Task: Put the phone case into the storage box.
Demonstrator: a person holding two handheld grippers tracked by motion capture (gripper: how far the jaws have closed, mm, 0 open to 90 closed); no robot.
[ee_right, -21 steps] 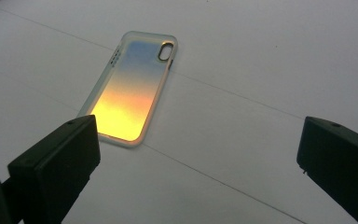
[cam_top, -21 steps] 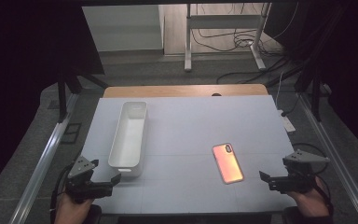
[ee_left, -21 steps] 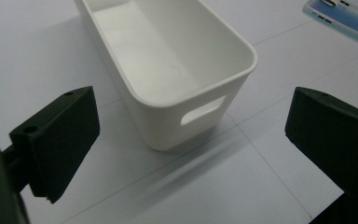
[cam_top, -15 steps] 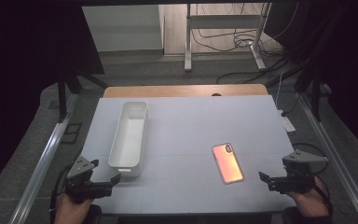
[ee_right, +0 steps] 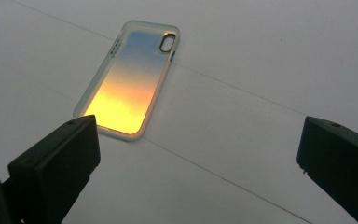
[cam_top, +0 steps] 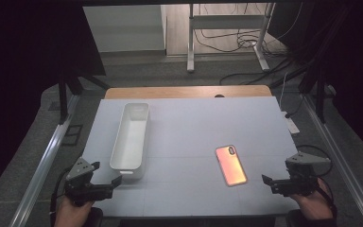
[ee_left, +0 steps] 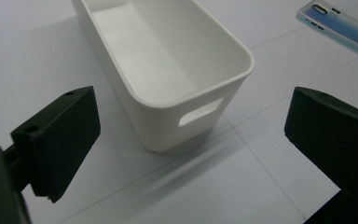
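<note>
Two hand-held grippers wait at the near edge of the tabletop (cam_top: 194, 123), both spread wide and holding nothing. The phone case (cam_top: 230, 165) lies flat near the right hand-held gripper (cam_top: 276, 182). The white bin (cam_top: 131, 135), beside the left hand-held gripper (cam_top: 105, 182), is empty. Nothing looks started yet.

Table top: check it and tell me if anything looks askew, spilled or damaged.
Nothing stands out. The white bin stands upright and empty on the table, with no crack showing. The phone case lies flat, slightly angled to the table's lines, unharmed. Left tool and right tool are open, touching neither.
</note>
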